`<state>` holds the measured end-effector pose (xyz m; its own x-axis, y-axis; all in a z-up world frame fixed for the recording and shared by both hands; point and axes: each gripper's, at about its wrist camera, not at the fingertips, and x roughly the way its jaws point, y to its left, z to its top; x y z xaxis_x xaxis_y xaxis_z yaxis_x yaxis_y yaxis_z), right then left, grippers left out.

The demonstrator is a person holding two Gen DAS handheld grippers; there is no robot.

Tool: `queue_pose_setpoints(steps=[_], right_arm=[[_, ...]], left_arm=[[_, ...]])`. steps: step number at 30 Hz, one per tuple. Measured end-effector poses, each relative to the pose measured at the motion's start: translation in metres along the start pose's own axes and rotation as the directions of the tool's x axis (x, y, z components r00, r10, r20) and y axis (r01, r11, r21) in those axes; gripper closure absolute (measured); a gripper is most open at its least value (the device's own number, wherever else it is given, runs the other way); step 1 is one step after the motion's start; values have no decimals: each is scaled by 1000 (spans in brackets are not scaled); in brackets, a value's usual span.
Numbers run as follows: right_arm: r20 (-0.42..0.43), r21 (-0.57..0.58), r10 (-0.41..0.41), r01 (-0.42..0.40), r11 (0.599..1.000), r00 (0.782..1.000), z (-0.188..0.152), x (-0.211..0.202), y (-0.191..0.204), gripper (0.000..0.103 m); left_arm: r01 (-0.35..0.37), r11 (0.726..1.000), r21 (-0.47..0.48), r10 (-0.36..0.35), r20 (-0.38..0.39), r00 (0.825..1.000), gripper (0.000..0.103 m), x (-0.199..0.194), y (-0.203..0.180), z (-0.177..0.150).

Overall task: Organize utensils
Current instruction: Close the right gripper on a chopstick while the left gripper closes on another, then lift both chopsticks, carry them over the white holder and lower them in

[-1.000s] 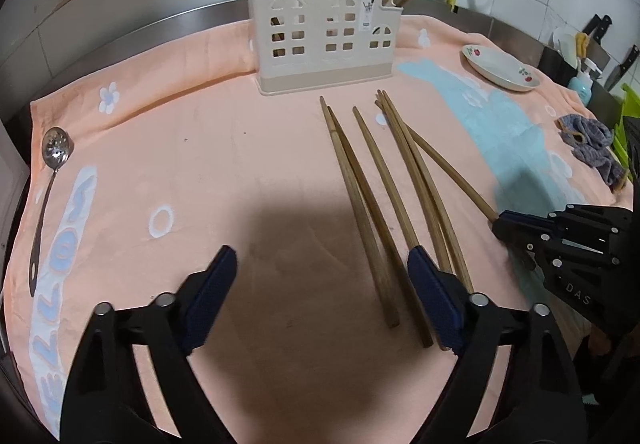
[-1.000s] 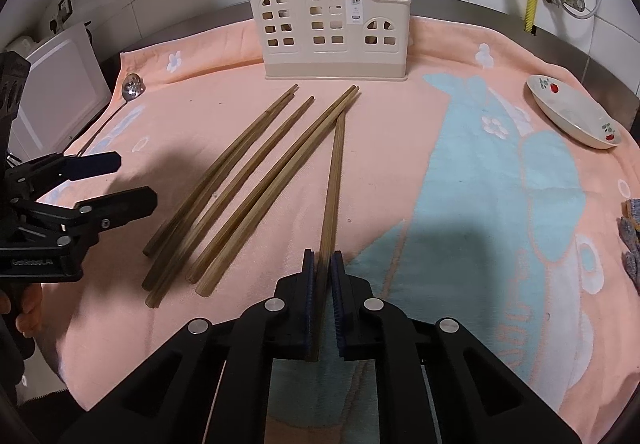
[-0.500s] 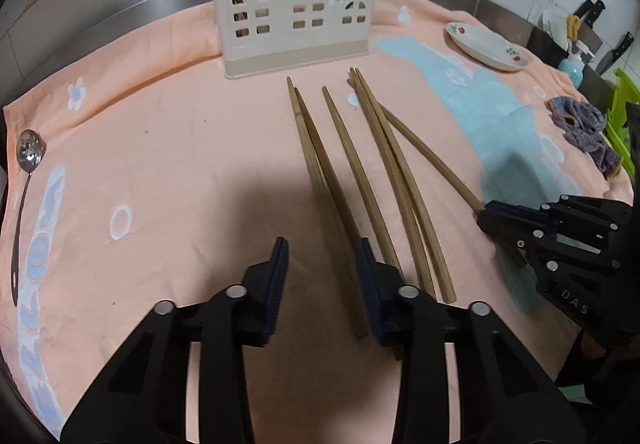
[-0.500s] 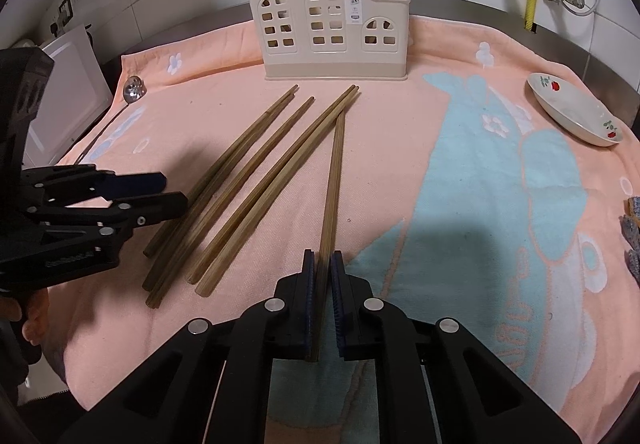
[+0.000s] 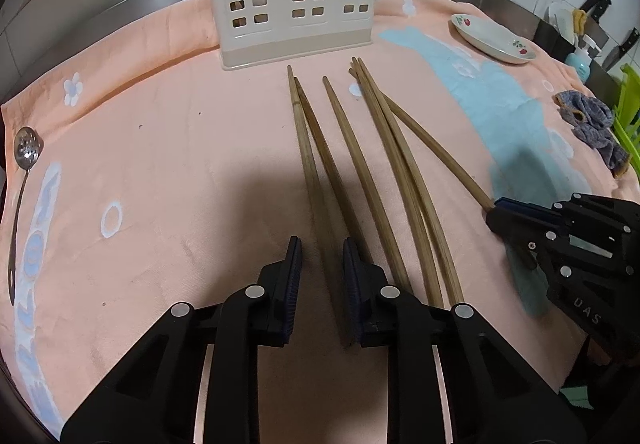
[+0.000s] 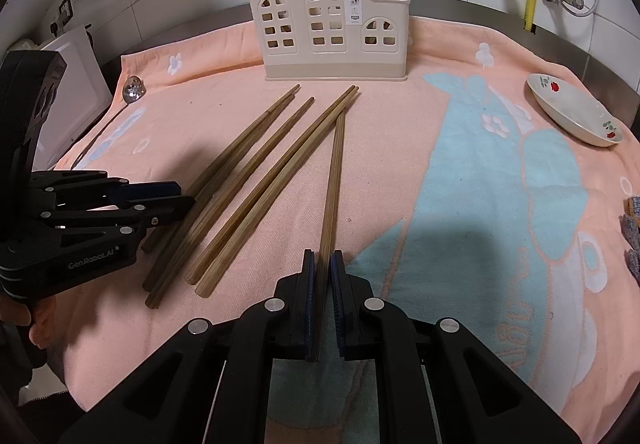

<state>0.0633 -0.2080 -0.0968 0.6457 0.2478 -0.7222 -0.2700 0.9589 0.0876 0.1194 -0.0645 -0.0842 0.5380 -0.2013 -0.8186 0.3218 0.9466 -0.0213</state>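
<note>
Several long wooden chopsticks [image 5: 352,164] lie fanned on a peach towel [image 5: 160,148] in front of a cream utensil holder [image 5: 292,0] that holds a few chopsticks upright. My left gripper [image 5: 320,256] is nearly closed, its pads either side of the thick end of the leftmost chopstick [image 5: 308,164], with a gap still showing. My right gripper [image 6: 322,268] is shut on the thick end of the rightmost chopstick [image 6: 334,180], which lies on the towel. The holder also shows in the right wrist view [image 6: 332,28].
A slotted metal spoon [image 5: 26,152] lies at the towel's left edge. A white flowered dish [image 5: 492,38] sits at the back right, a grey rag [image 5: 592,124] beyond it. Knives and a soap bottle stand at the far right. A white appliance [image 6: 76,84] stands at left.
My left gripper has moved right over the leftmost chopsticks and its jaws have narrowed from wide open to nearly closed. The right gripper has stayed still, shut on its chopstick.
</note>
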Motion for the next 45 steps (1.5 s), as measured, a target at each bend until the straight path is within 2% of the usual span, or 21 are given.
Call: queue_pose_setpoints(steps=[5, 10, 21, 28, 34, 40, 45], right_arm=[[7, 3, -2, 2, 1000, 1000, -1, 0, 0, 95], [9, 2, -5, 5, 1000, 1000, 0, 0, -1, 95], [11, -2, -6, 6, 1000, 1000, -2, -1, -1, 95], [13, -2, -8, 8, 1000, 1000, -3, -1, 0, 95], [19, -10, -11, 11, 1000, 1000, -4, -1, 0, 95], [74, -33, -17, 19, 999, 997, 6, -18, 3, 95], [169, -53, -25, 35, 998, 985, 27, -47, 1, 96]], left_arm=[[-16, 1000, 11, 16, 10, 1000, 84, 3, -2, 3], [-13, 1000, 11, 13, 8, 1000, 94, 3, -1, 4], [22, 1000, -3, -22, -40, 999, 93, 3, 4, 4], [61, 998, -27, -63, -100, 993, 93, 8, 11, 12], [56, 998, 8, -55, -113, 992, 93, 9, 7, 14], [72, 997, 10, -71, -60, 996, 97, -9, 13, 21], [68, 998, 17, -68, 44, 997, 97, -40, 21, 38]])
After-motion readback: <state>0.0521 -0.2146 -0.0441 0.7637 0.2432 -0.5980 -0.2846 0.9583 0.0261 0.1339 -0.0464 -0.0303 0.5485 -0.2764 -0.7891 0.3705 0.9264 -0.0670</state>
